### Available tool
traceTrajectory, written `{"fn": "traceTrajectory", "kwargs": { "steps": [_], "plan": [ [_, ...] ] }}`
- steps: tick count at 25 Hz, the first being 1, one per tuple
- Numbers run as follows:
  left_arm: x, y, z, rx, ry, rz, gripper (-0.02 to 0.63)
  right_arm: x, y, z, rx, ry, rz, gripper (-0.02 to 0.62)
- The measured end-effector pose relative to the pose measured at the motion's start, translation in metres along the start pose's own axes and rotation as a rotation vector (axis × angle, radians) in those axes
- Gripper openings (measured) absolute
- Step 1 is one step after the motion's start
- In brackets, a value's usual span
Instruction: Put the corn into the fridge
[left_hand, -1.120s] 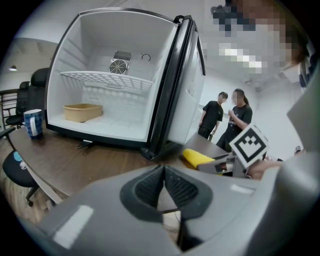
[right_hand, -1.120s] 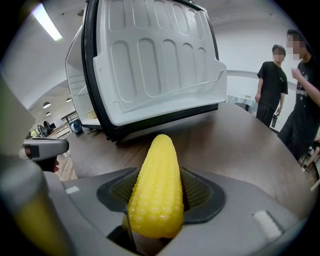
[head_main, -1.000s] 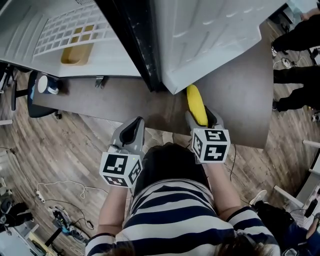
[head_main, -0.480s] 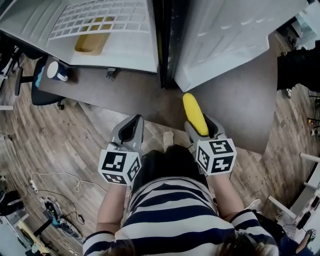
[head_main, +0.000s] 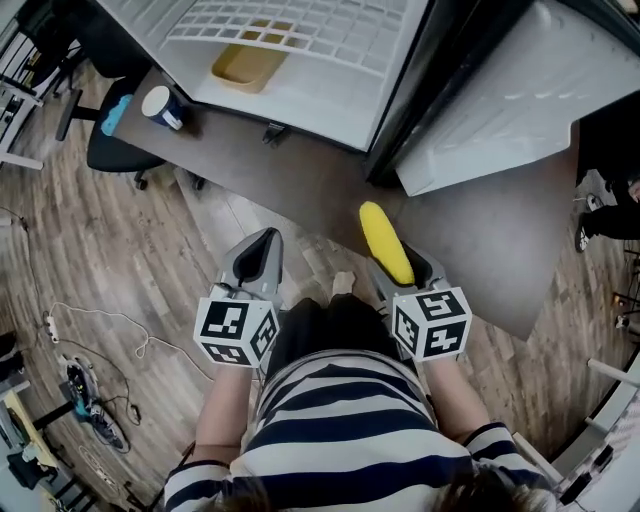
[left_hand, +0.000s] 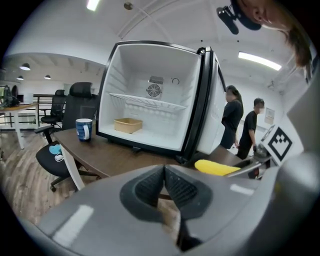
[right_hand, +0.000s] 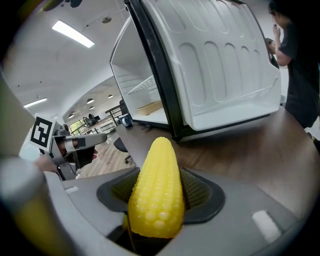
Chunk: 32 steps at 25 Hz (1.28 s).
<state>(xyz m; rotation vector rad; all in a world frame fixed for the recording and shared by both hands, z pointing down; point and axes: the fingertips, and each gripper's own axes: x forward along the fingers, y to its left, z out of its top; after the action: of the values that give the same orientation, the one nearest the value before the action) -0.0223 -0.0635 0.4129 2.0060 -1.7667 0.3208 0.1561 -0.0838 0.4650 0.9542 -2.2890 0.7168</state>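
A yellow corn cob (head_main: 385, 241) (right_hand: 157, 185) is clamped between the jaws of my right gripper (head_main: 405, 262) (right_hand: 160, 192), tip pointing forward over the front of the brown table (head_main: 470, 250). The small white fridge (head_main: 330, 60) (left_hand: 155, 110) stands on that table with its door (head_main: 510, 100) (right_hand: 220, 75) swung open to the right. Inside are a wire shelf (left_hand: 147, 102) and a tan tray (head_main: 250, 65) (left_hand: 127, 124). My left gripper (head_main: 258, 262) (left_hand: 164, 187) is shut with nothing in it, held level beside the right one. The corn (left_hand: 216, 167) also shows in the left gripper view.
A blue and white mug (head_main: 160, 105) (left_hand: 84, 129) stands on the table left of the fridge. A black office chair (head_main: 110, 140) (left_hand: 60, 155) sits beside the table. Two people (left_hand: 242, 122) stand behind at right. Cables (head_main: 70, 390) lie on the wood floor.
The head view has swung so the fridge interior and mug sit further right and the open door further off. Both grippers kept their places; the corn stays gripped.
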Motion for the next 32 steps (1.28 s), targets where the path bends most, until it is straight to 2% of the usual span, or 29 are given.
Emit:
{"fn": "traceTrajectory", "kwargs": {
  "steps": [12,17,23,27,32],
  "plan": [
    [-0.043,0.055,0.008,-0.073,-0.082,0.201,0.000,0.033,0.071,0.052,-0.156,-0.031,0.210,0.258],
    [-0.056,0.084,0.010,-0.096,-0.105,0.254,0.000,0.047,0.104,0.066,-0.210,-0.025,0.279,0.258],
    [-0.062,0.129,0.026,-0.101,-0.133,0.242,0.000,0.064,0.139,0.093,-0.219,-0.038,0.288,0.258],
    [-0.056,0.166,0.044,-0.076,-0.143,0.198,0.000,0.087,0.160,0.118,-0.212,-0.061,0.253,0.258],
    [-0.061,0.215,0.067,-0.046,-0.143,0.130,0.000,0.106,0.192,0.146,-0.152,-0.094,0.206,0.258]
  ]
}}
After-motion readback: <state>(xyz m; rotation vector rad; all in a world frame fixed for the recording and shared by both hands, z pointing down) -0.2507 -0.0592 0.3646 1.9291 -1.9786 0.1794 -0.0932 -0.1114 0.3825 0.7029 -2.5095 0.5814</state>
